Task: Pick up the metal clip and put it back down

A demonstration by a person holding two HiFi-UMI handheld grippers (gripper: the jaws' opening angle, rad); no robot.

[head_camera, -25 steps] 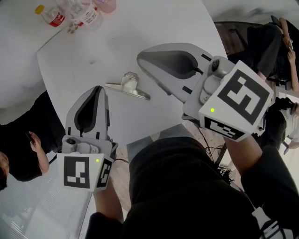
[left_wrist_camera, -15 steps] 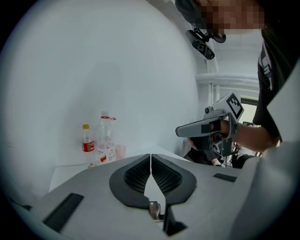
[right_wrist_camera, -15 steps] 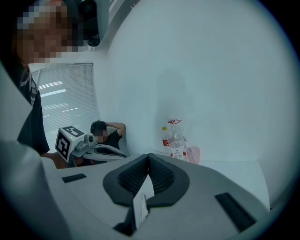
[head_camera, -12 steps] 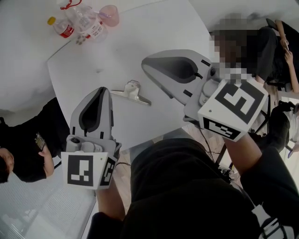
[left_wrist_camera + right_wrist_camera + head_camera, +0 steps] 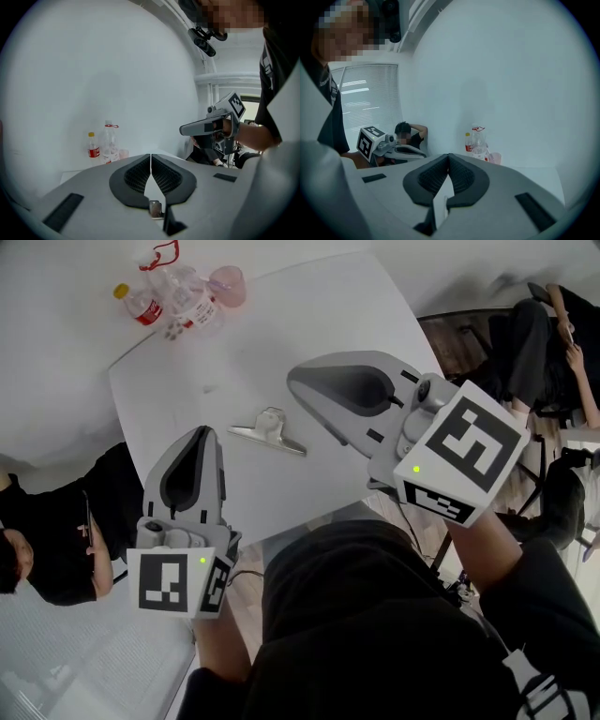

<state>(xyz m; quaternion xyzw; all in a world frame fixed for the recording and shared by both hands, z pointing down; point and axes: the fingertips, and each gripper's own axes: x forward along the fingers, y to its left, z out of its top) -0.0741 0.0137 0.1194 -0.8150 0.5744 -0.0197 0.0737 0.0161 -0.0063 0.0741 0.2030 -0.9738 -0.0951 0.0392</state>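
The metal clip [image 5: 267, 430] lies flat on the white table [image 5: 319, 315], silver with a small looped handle on top. My left gripper [image 5: 202, 431] hovers just left of it, jaws shut and empty, pointing away from me. Shut and empty as well, my right gripper [image 5: 292, 382] is held above and to the right of the clip, its tip aimed left. In the left gripper view the pads [image 5: 140, 176] meet at the tip [image 5: 150, 155], and the right gripper [image 5: 213, 125] shows beyond. The right gripper view shows its pads [image 5: 461, 176] closed at the tip [image 5: 448, 154].
Plastic bottles [image 5: 169, 294] and a pink cup [image 5: 228, 284] stand at the table's far left corner. A person in black [image 5: 56, 540] sits close to the table's left edge. Another seated person [image 5: 553, 334] is off to the right.
The head view has shifted, so the table and clip sit lower and further right in frame. The clip still lies on the table. Both grippers stay shut and hold roughly the same places.
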